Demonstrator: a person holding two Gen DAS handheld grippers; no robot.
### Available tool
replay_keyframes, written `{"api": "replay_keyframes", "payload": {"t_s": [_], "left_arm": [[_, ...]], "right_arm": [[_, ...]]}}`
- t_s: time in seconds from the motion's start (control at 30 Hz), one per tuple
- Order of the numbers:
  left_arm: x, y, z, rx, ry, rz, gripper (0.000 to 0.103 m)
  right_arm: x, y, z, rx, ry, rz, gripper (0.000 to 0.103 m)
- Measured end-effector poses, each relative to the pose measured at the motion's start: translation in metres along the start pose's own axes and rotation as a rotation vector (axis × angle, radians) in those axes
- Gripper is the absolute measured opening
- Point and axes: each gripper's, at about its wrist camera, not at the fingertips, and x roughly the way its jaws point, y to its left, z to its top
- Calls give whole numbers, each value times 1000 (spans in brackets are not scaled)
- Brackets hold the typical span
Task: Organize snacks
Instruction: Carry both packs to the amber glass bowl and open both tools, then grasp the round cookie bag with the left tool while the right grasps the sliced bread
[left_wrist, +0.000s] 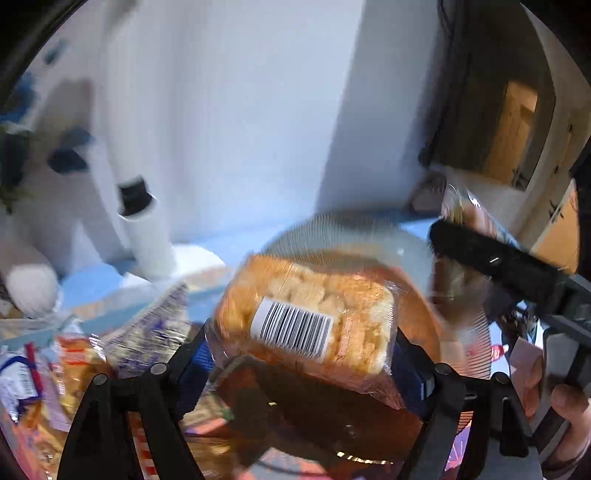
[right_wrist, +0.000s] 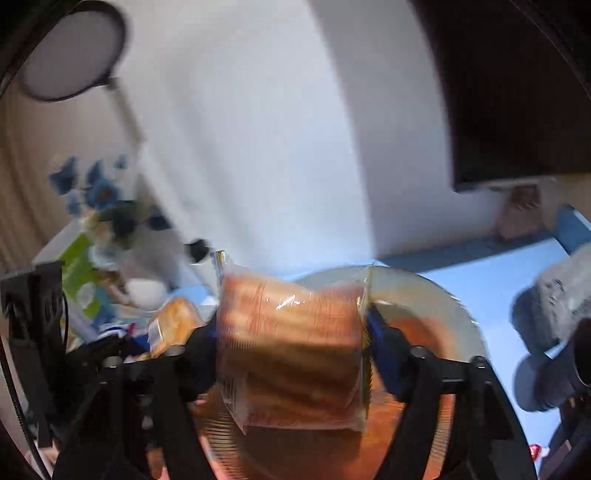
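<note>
My left gripper is shut on a clear-wrapped orange snack pack with a white barcode label, held over a round ribbed bowl with an orange inside. My right gripper is shut on another clear-wrapped orange-brown snack pack, also over the bowl. In the left wrist view the right gripper shows at the right with its pack. In the right wrist view the left gripper's pack shows at the left. Both views are motion-blurred.
Several loose snack packets lie at the left on the blue table. A white bottle with a black cap and blue flowers stand at the back left. A grey object is at the right. A white wall is behind.
</note>
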Motion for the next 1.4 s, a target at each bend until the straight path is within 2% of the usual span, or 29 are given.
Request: {"api": "replay_keyframes", "payload": {"t_s": [0.1,0.13,0.2,0.3,0.37,0.43,0.57,0.63,0.73,0.83,0.87,1.0,1.13,1.27,1.4], "left_arm": [[12,-1,-3,-9,64,29,84],[12,-1,-4,-10,63,30,85],[8,1,-9,-10,51,31,88],[-1,-1,-8,14,9,2,98],[-5,-7,-4,47,-9,-33,99],[-9,-13,-1,67,-22,-17,99],[-19,-4,0,34,-18,-41,99],[-26,3,-2,19,-27,-32,99],[-43,19,-4,14,-43,34,99],[-67,42,-8,-10,-62,70,99],[-79,57,-9,-42,-67,72,99],[-118,114,-19,-149,-103,89,100],[-147,173,-44,-199,-122,244,101],[-153,216,-80,-264,-97,263,101],[-144,240,-114,-311,-69,279,102]], "right_arm": [[-3,-8,0,21,2,-27,89],[-2,-4,1,25,3,-27,90],[-4,0,1,21,3,-36,92],[-9,12,1,-18,0,-43,92],[-8,25,1,-39,4,-36,92],[-12,32,0,-58,1,-42,92],[-22,41,-2,-70,-12,-53,92],[-27,45,-1,-63,-21,-48,93],[-34,58,3,-55,-37,-39,93],[-43,84,5,-82,-63,-2,97],[-47,97,4,-99,-75,12,103],[-47,142,-7,-162,-78,80,103],[-30,181,-31,-198,-40,162,103],[-11,202,-58,-221,-26,169,103],[3,203,-85,-207,-15,163,103]]}}
